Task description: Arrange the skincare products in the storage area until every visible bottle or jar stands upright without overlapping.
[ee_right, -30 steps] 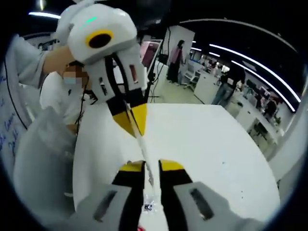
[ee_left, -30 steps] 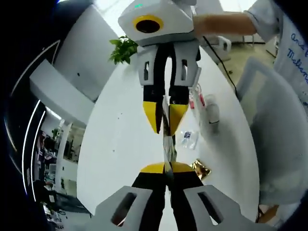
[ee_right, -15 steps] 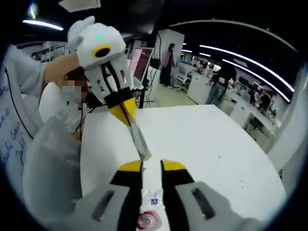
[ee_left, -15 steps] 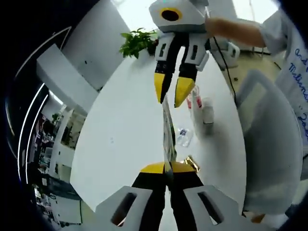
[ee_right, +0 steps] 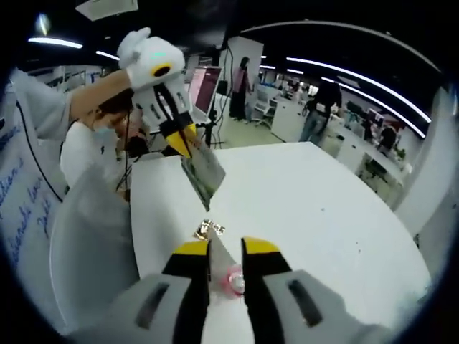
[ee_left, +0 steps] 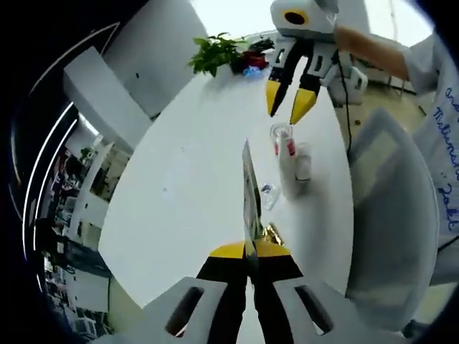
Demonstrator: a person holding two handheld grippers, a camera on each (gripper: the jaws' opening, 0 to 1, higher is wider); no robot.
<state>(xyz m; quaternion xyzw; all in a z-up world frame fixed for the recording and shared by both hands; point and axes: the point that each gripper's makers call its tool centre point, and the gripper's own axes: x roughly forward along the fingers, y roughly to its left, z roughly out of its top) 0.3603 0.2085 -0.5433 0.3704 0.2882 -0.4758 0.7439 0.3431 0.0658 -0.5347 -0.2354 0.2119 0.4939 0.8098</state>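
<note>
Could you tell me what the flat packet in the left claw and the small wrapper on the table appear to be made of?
The packet looks like thin silvery foil or plastic film: it is flat and reflective. The wrapper looks like crinkled gold foil, shiny and creased. The table looks matte white.

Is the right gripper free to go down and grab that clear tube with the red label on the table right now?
Probably yes: the right gripper hangs open just above the clear tube, with nothing between them. The left gripper holds a flat packet off to the side.

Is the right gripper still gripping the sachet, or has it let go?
Let go: the right gripper stands open, clear of the sachet, which only the left gripper holds.
</note>
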